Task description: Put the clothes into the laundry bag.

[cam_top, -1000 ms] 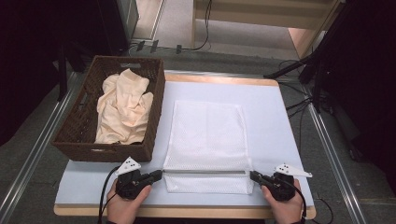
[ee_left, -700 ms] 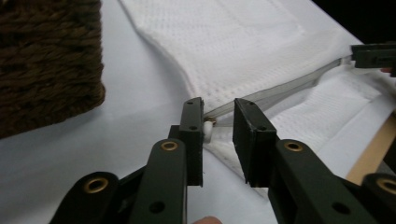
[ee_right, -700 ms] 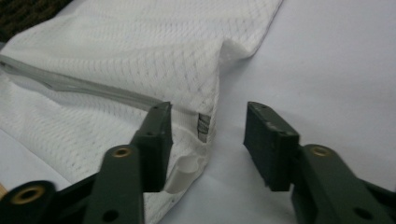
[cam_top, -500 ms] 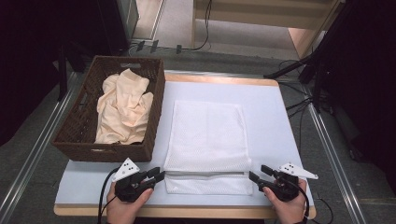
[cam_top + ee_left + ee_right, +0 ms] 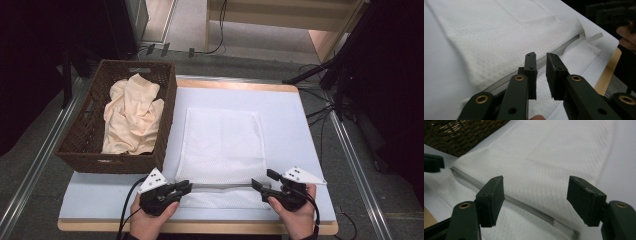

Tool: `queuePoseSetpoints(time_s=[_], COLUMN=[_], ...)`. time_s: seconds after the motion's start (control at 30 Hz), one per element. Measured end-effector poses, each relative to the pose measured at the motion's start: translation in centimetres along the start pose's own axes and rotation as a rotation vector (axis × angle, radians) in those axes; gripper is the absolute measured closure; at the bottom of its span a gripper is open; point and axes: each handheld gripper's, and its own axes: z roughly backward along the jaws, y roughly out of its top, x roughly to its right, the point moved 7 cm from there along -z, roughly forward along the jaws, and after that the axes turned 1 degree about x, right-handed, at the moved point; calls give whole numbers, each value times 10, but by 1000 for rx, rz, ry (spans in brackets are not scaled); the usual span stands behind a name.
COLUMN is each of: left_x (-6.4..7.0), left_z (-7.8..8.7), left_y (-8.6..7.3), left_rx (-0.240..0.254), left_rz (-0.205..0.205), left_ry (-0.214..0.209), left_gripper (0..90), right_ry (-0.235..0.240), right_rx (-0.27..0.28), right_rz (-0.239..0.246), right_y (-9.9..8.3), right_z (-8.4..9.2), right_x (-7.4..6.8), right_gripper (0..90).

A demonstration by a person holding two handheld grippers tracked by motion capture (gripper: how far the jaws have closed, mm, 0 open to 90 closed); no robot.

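A white mesh bag point(image 5: 222, 145) lies flat on the white mat, its zipper point(image 5: 220, 186) running across near the front edge. My left gripper point(image 5: 187, 187) sits at the zipper's left end. In the left gripper view its jaws point(image 5: 541, 56) stand a narrow gap apart and have just been closing, with nothing pinched; the zipper point(image 5: 566, 47) passes behind them. My right gripper point(image 5: 262, 179) hovers off the zipper's right end. Its jaws point(image 5: 536, 182) have just been opening and stand wide above the mesh point(image 5: 554, 157) and zipper point(image 5: 524, 206), nothing between them.
A brown wicker basket point(image 5: 80, 145) with a crumpled cream cloth point(image 5: 132, 117) stands at the mat's left. The table's wooden front edge point(image 5: 200, 227) runs just under both hands. Bare mat lies to the right of the bag; cables and stands sit beyond the table.
Both grippers were shut at the zipper's ends; now both have let go. The right one has opened wide, lifted and drawn back to the right. The left one shows a small gap.
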Motion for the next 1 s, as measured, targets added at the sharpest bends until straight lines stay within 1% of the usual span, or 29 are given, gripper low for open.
queuePoseSetpoints(time_s=[0.03, 0.1, 0.13, 0.2, 0.23, 0.27, 0.3, 0.33, 0.37, 0.4, 0.43, 0.47, 0.5, 0.53, 0.57, 0.6, 0.63, 0.67, 0.7, 0.73, 0.77, 0.8, 0.83, 0.87, 0.9, 0.93, 0.97, 1.0], left_x=[4, 12, 15, 19, 19, 18, 18, 18, 18, 18, 18, 18, 18, 16, 16, 15, 15, 15, 16, 16, 16, 16, 17, 17, 17, 18, 18, 18], left_z=[-5, -15, -21, -33, -36, -44, -44, -47, -55, -55, -57, -57, -57, -58, -58, -58, -59, -59, -59, -59, -59, -59, -59, -59, -59, -59, -59, -59], left_y=[0, -1, -1, -3, -4, -7, -7, -9, -17, -17, -19, -19, -19, -20, -20, -20, -20, -20, -20, -20, -20, -20, -20, -20, -21, -21, -21, -22], left_rx=[-17, -44, -60, -90, -101, -118, -118, -124, -161, -161, -184, -187, -187, -201, -199, -201, -206, -206, -208, -210, -211, -211, -214, -214, -217, -218, -218, -219], left_rz=[-15, -39, -50, -69, -74, -75, -75, -74, -69, -69, -81, -89, -91, -88, -74, -69, -69, -69, -65, -64, -65, -66, -66, -66, -66, -66, -66, -67], left_ry=[-7, -27, -33, -45, -44, -49, -49, -53, -52, -52, -39, -34, -34, -18, -25, -29, -37, -37, -41, -45, -46, -47, -57, -57, -65, -71, -71, -72], left_gripper=[799, 831, 844, 859, 870, 872, 876, 879, 881, 886, 886, 888, 891, 895, 900, 900, 900, 900, 900, 900, 900, 900, 900, 900, 900, 900, 900, 900], right_ry=[0, 26, 42, 83, 117, 135, 141, 141, 148, 148, 147, 144, 147, 149, 150, 140, 128, 128, 127, 131, 138, 138, 152, 152, 161, 175, 175, 155], right_rx=[0, -25, -48, -95, -123, -134, -135, -150, -173, -173, -189, -195, -201, -207, -214, -219, -223, -223, -222, -230, -227, -227, -211, -211, -198, -166, -166, -157], right_rz=[0, 33, 50, 78, 100, 95, 101, 119, 143, 143, 168, 187, 187, 195, 209, 225, 250, 250, 249, 244, 222, 222, 185, 185, 162, 138, 138, 138], right_y=[0, 5, 5, 5, 2, 0, -3, -6, -11, -11, -14, -17, -18, -20, -21, -23, -25, -25, -26, -26, -23, -23, -17, -17, -12, -2, -2, 2], right_z=[0, -13, -20, -35, -48, -52, -57, -62, -65, -65, -68, -70, -71, -73, -74, -75, -76, -76, -75, -73, -71, -71, -69, -69, -68, -67, -67, -68], right_x=[0, -9, -15, -25, -32, -35, -37, -37, -39, -39, -40, -39, -39, -39, -39, -38, -38, -38, -38, -38, -35, -35, -32, -32, -31, -28, -28, -26], right_gripper=[322, 358, 377, 385, 438, 447, 453, 458, 458, 458, 457, 457, 457, 456, 456, 473, 580, 580, 691, 770, 880, 880, 887, 887, 887, 890, 890, 890])
